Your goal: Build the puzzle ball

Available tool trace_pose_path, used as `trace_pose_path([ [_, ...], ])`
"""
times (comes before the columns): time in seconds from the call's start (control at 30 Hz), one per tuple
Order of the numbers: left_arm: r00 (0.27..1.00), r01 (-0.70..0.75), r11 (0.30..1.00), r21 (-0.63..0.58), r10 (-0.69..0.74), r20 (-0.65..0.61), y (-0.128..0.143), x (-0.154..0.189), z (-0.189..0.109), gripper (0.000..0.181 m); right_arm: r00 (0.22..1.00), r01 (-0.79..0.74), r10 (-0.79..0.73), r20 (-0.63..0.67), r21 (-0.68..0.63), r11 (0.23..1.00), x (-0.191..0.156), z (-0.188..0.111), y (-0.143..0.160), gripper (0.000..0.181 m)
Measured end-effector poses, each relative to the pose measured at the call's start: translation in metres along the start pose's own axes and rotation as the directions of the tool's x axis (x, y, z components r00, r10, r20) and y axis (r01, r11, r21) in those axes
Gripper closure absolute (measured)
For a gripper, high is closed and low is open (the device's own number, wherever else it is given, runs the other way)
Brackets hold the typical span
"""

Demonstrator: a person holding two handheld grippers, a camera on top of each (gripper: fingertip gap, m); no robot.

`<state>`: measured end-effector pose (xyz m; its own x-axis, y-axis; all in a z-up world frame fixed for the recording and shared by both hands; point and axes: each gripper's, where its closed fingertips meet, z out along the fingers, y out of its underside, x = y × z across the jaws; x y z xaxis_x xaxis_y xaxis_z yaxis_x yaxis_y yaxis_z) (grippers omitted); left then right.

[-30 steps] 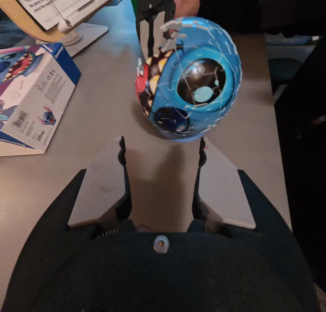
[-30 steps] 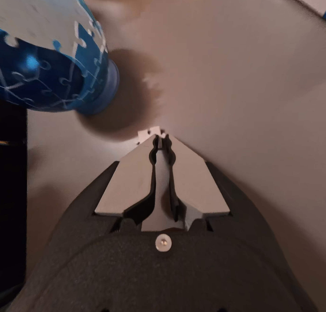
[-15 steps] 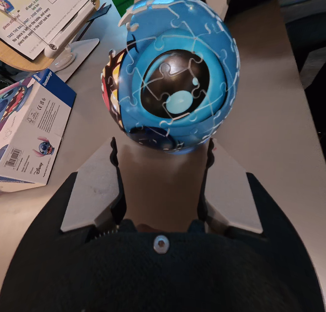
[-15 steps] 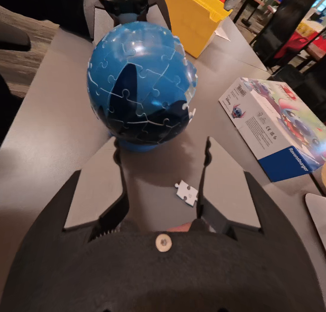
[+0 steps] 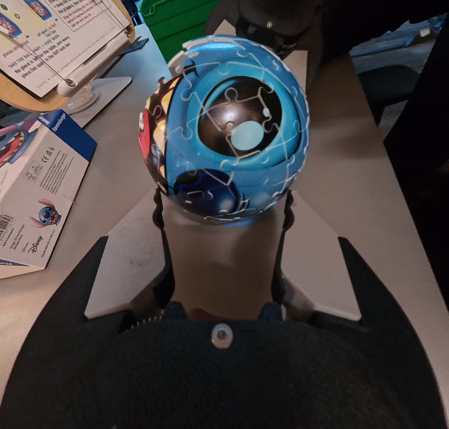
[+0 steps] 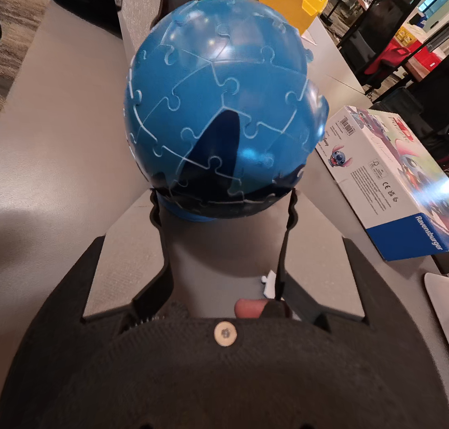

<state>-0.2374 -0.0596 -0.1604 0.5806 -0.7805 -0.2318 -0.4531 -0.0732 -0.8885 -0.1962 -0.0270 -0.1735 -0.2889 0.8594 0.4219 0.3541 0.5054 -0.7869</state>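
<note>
Jaws spread wide on both grippers — left gripper (image 5: 222,196) and right gripper (image 6: 222,198) face the puzzle ball (image 5: 224,130) from opposite sides, holding nothing. Ball sits on table (image 5: 340,174), gap near top. Recommend steadying ball low w/ one gripper, then fetching loose piece (image 6: 269,286) — light pinch by its edge.

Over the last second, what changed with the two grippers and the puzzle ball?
The right hand-held gripper, shut on a loose puzzle piece a second ago, opened, left it on the table and closed in on the puzzle ball. The left hand-held gripper moved up to the ball from the opposite side, remaining open. The ball stands in place, ungripped.
</note>
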Motion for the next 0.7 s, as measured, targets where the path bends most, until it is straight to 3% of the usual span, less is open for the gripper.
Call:
trace_pose_path([
  [0.17, 1.000, 0.000, 1.000, 0.010, 0.000, 0.003, -0.001, 0.000, -0.001, 0.082, 1.000, 0.028, -0.028, -0.008, 0.014, 1.000, 0.002, 0.002, -0.001, 0.075],
  [0.43, 0.997, -0.055, 0.999, -0.003, 0.055, 0.063, 0.001, -0.005, -0.002, 0.081, 0.965, 0.221, -0.221, -0.143, -0.011, 0.975, 0.010, 0.000, -0.008, 0.075],
  [0.7, 0.998, 0.054, 0.997, 0.057, -0.055, 0.005, -0.004, -0.001, -0.013, 0.087, 0.997, 0.055, -0.052, -0.054, 0.066, 0.996, 0.011, -0.013, -0.008, 0.076],
])
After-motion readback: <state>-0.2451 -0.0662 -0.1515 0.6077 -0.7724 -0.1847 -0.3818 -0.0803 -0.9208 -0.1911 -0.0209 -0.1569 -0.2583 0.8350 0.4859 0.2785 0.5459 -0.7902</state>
